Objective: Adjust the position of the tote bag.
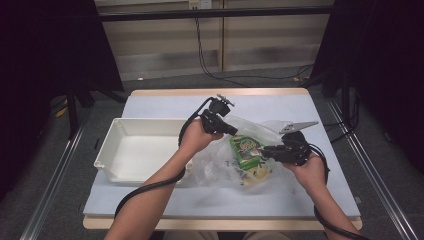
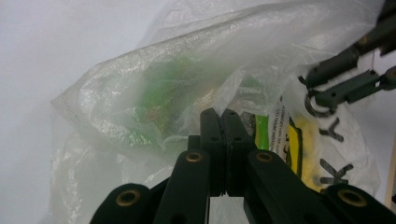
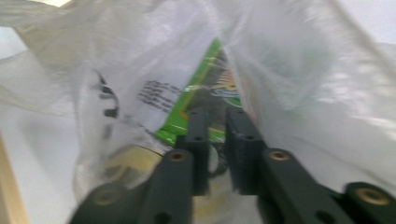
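The bag [image 1: 235, 160], a thin clear plastic one with dark print, lies crumpled at the centre of the high view, right of middle on the desk [image 1: 160, 102]. Inside it sits a green packet [image 1: 246, 148], with something yellow lower down that is too blurred to name. The film looks very light, soft and slippery; it will fold and slide rather than keep a shape, so a pinch on a gathered fold or on the rim of the mouth should hold better than a grip on a flat stretch. The packet looks like most of the weight and would likely shift if the bag were lifted by one edge.

The left tool [image 2: 219, 112] has its jaws pressed together on a fold of the bag, low centre in its own view; in the high view it sits at the bag's upper left edge. The right tool [image 3: 217, 114] has its jaws a little apart, film lying over and between them, and whether they pinch it cannot be told; it points at the packet from the right side of the bag.

A white tray [image 1: 114, 142] stands empty just left of the bag, left of centre in the high view
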Demonstrator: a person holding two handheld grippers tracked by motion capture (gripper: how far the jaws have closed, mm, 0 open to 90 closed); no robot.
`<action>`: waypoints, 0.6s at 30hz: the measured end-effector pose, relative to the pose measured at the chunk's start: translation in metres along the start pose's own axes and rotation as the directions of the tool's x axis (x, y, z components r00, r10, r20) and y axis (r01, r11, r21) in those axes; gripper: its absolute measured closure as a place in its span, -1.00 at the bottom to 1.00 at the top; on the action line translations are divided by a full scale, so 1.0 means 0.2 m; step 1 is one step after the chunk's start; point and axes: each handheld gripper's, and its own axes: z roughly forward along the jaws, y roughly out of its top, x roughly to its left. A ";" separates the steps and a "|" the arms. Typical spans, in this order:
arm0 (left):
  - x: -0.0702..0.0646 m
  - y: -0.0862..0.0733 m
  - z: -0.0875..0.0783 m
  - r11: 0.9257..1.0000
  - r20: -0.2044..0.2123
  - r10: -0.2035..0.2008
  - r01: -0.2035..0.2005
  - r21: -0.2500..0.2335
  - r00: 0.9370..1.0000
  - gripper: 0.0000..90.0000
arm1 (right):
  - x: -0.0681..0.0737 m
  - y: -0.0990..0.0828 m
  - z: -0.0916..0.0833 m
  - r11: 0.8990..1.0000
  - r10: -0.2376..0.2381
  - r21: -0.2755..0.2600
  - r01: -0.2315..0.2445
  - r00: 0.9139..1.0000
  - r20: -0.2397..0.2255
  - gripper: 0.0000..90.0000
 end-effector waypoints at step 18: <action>0.04 -0.04 0.03 0.999 -0.009 -0.052 0.052 0.015 0.999 1.00 | -0.06 -0.15 0.10 0.989 0.012 0.149 -0.027 0.995 0.102 0.95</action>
